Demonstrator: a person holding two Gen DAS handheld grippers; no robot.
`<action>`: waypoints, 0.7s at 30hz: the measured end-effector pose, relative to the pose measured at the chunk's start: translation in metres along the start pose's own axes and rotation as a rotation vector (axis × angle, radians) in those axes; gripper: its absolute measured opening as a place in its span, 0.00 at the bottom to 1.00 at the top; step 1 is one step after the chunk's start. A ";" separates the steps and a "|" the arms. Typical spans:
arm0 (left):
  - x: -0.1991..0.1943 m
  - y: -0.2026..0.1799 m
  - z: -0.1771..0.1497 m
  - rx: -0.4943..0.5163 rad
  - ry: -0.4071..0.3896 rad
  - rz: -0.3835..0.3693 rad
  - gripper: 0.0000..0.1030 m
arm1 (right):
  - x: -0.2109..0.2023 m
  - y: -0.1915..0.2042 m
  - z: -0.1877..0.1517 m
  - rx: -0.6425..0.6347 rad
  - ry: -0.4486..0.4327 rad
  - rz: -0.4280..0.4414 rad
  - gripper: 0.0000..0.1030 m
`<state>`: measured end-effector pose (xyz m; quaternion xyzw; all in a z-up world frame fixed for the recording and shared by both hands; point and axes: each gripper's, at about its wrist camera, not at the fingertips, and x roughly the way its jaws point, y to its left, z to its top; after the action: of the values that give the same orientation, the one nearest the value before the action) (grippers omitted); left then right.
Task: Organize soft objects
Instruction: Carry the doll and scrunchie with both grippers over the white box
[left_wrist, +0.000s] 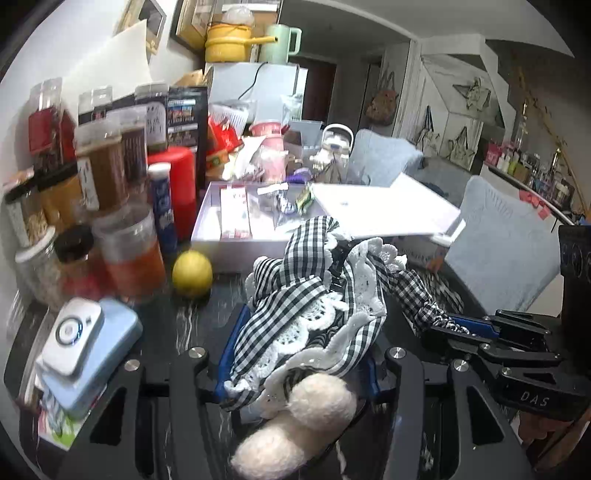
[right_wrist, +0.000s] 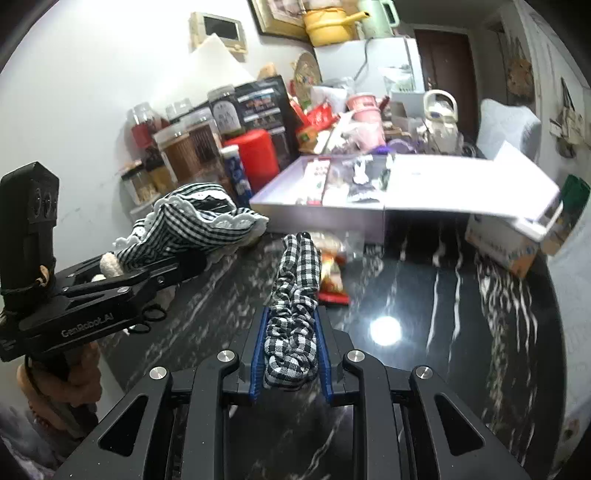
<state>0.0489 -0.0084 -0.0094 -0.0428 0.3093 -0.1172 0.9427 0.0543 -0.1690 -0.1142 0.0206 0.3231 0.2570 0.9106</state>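
Left gripper (left_wrist: 299, 354) is closed on the bunched gingham cloth (left_wrist: 314, 295) w/ lace trim and white pom-poms (left_wrist: 295, 424), held above the dark table (left_wrist: 192, 314) near a lemon (left_wrist: 192, 273) & white box (left_wrist: 236, 240). Right gripper (right_wrist: 291, 354) is clamped on the cloth's ruched strap (right_wrist: 295, 295), which runs fwd over the table; left gripper w/ the cloth sits to its left.

In the left wrist view, the black-and-white gingham cloth with white lace trim (left_wrist: 303, 321) covered most of the left gripper's (left_wrist: 299, 354) blue finger pads (left_wrist: 231, 339). Labels on the clear plastic storage jars (left_wrist: 110, 166) were too blurred to read. In the right wrist view, the gathered gingham strap (right_wrist: 293, 314) hid a red snack packet (right_wrist: 332, 284) partly.
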 end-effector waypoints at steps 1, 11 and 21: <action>0.001 0.001 0.005 0.000 -0.009 -0.003 0.50 | 0.000 0.000 0.004 -0.006 -0.005 -0.001 0.23; 0.019 0.007 0.065 0.001 -0.074 -0.005 0.51 | 0.001 -0.006 0.068 -0.054 -0.073 0.024 0.23; 0.045 0.019 0.122 0.002 -0.141 0.043 0.50 | 0.017 -0.017 0.129 -0.083 -0.128 0.041 0.23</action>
<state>0.1603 -0.0003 0.0604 -0.0433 0.2429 -0.0939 0.9645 0.1504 -0.1591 -0.0261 0.0060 0.2526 0.2871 0.9240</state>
